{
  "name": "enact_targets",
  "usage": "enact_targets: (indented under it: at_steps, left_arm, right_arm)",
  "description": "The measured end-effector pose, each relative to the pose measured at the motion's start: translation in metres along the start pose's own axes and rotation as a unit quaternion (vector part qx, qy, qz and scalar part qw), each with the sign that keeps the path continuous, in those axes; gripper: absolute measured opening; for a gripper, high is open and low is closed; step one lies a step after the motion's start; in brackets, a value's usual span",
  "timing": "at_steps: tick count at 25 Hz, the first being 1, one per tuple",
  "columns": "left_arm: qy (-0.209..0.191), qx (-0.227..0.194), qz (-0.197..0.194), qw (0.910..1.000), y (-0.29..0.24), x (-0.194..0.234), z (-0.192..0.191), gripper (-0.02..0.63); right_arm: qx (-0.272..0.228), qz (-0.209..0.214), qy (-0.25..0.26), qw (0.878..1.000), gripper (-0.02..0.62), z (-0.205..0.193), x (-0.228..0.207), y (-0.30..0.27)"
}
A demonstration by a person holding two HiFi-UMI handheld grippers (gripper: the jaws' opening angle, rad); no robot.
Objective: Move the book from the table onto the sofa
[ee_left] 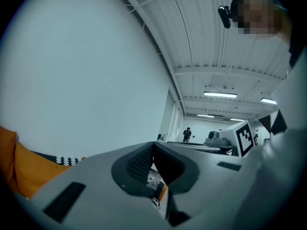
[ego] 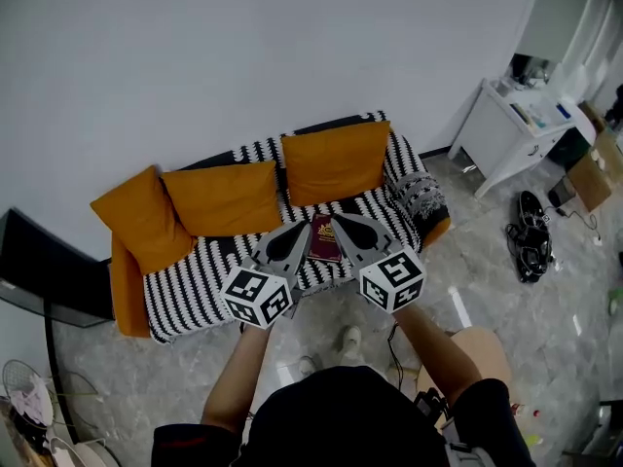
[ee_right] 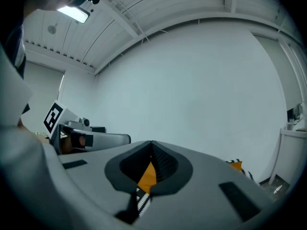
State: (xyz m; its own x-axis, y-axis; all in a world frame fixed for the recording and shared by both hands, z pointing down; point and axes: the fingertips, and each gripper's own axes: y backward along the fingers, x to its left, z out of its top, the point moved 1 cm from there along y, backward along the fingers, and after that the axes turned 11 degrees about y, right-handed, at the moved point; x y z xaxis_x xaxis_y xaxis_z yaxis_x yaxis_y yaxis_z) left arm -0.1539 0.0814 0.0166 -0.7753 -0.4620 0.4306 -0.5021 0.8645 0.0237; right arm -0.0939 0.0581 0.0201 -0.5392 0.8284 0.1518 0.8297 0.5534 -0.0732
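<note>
Resting flat on the striped seat of the sofa (ego: 195,290), the dark red book (ego: 324,238) lay close to the seat's front edge, in front of the orange cushion (ego: 334,161) nearest the sofa's right-hand end as the head view showed it. Two further orange cushions (ego: 222,197) leaned against the back toward the other end. The cover faced up and no part overhung the edge, a stable position which suggested that the placing step was complete and the book needed no more support. The left tool (ego: 306,230) and the right tool (ego: 339,222) flanked the book, their tips converging over its upper corners from either side. Whether either tip touched the cover could not be judged from above. In the left gripper view the jaws were together with nothing between them, only a scrap of patterned fabric showing beneath. The right gripper view likewise showed jaws closed tip to tip and empty, with orange cushion and striped cover visible below the gap. Both tools pointed roughly level toward the sofa back, angled inward to form a shallow wedge, their marker cubes (ego: 258,297) held nearest the person. Both forearms (ego: 237,377) reached forward from the body, the person standing on the tiled floor (ego: 467,261) just before the sofa's front edge.
</note>
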Motion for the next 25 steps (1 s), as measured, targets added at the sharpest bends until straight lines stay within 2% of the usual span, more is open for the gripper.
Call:
enact_targets:
  at_steps: [4,12,18,25]
  left_arm:
    - [-0.007,0.002,-0.008,0.9999,0.027,0.000,0.001,0.017]
    - [0.012,0.006,-0.033,0.9994,0.065,0.005,-0.002,0.017]
    - [0.017,-0.006,-0.049,0.9986,0.077,-0.003,0.000,0.017]
    - [-0.011,-0.007,-0.042,0.9990,0.077,-0.013,0.006,0.017]
  right_arm:
    - [-0.002,-0.010,0.005,1.000,0.015,0.006,0.032,0.002]
    - [0.011,-0.034,0.016,0.999,0.015,0.009,0.078,0.008]
    - [0.014,-0.043,0.030,0.999,0.015,0.013,0.092,0.015]
    - [-0.003,-0.048,0.029,0.998,0.015,0.024,0.086,0.024]
